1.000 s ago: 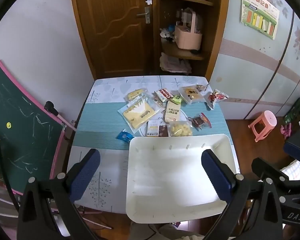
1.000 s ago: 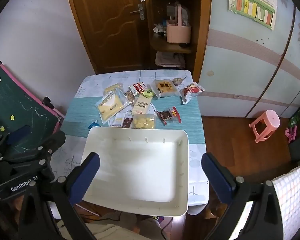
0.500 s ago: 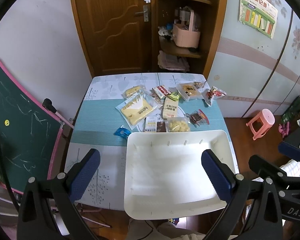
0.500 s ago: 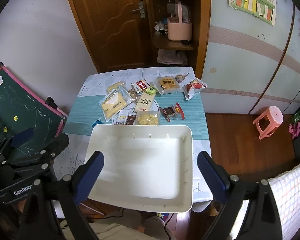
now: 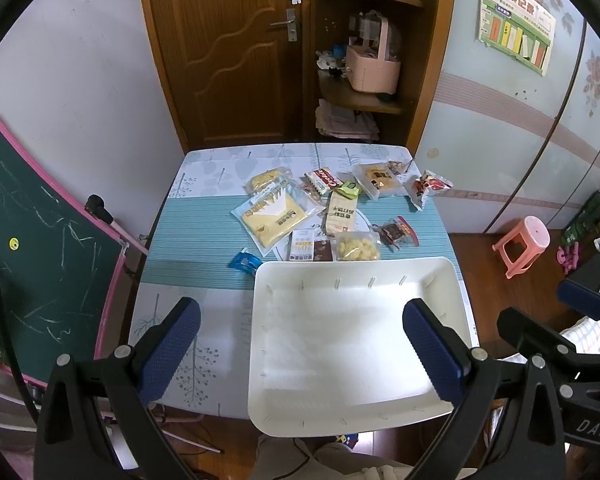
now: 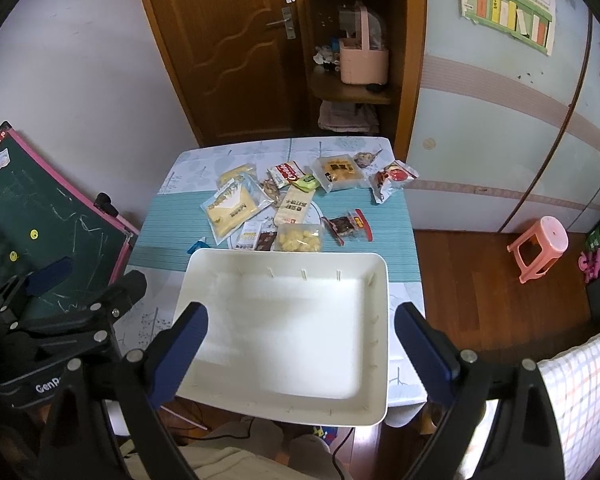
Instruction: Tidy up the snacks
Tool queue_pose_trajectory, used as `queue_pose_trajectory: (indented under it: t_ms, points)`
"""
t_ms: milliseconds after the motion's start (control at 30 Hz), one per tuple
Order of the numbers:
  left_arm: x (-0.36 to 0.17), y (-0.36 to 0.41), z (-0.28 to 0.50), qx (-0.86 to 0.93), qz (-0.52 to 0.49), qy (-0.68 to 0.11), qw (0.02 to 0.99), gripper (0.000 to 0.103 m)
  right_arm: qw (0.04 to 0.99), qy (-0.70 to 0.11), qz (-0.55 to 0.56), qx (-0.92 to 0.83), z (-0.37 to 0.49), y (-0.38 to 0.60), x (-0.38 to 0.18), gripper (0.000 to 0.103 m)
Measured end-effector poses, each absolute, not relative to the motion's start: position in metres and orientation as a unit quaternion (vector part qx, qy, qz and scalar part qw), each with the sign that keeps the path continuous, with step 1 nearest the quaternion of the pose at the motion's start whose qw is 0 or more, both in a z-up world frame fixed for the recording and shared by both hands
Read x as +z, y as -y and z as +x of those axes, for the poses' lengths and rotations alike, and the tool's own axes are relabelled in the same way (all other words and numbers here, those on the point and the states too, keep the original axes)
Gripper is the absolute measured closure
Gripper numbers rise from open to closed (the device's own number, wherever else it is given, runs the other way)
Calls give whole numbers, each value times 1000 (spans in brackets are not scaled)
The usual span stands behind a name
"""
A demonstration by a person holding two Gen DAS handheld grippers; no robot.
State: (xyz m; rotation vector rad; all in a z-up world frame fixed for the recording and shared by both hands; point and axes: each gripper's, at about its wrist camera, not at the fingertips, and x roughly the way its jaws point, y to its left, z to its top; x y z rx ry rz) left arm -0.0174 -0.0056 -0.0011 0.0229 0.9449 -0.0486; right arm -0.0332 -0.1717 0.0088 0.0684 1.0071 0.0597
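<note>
While you are holding both the left gripper (image 5: 300,344) and right gripper (image 6: 300,344) wide open and empty, the white tray (image 6: 374,320) is overhanging the table (image 5: 204,272) at 6 o'clock. Dropping snacks (image 5: 340,216) near that edge is risking a tip.

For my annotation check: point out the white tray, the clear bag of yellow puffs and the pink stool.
white tray (image 6: 380,320), right wrist view, on its right wall.
clear bag of yellow puffs (image 5: 358,247), left wrist view, middle of the bag.
pink stool (image 6: 550,237), right wrist view, on its seat.
</note>
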Motion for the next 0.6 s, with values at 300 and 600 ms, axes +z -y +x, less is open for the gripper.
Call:
queue_pose_trajectory:
  t_ms: [300,600]
  points:
    - [-3,3,-18,-24,10,-458,889,2,874,-482,33,38,-30,171,9,8]
    - [-3,0,-18,-22,10,-456,890,2,876,-478,33,46,-30,173,8,8]
